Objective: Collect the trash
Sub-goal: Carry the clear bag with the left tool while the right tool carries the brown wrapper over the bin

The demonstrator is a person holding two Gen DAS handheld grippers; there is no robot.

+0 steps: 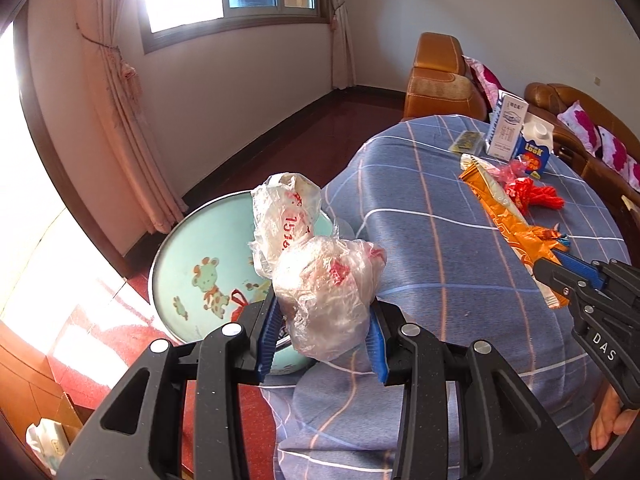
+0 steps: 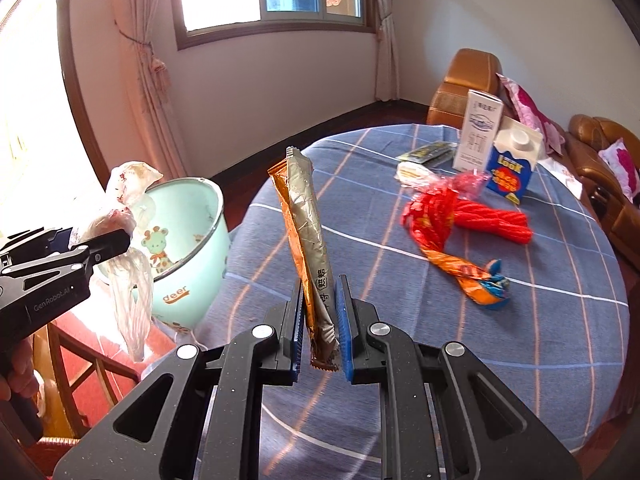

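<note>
Holding crumpled plastic bag (image 1: 326, 292) in left gripper (image 1: 322, 336) beside basin (image 1: 192, 248); right gripper (image 2: 320, 332) clamps wrapper (image 2: 306, 232).

Crinkled clear plastic bag (image 1: 328, 296), glossy foil wrapper (image 2: 308, 232), woven tablecloth (image 2: 440, 320).

Crumpled bag (image 1: 326, 300), upright foil wrapper (image 2: 308, 248)

left gripper (image 1: 322, 322) clamps a crumpled plastic bag (image 1: 326, 288) above the mint basin (image 1: 192, 256), beside the table (image 1: 460, 280).
</note>
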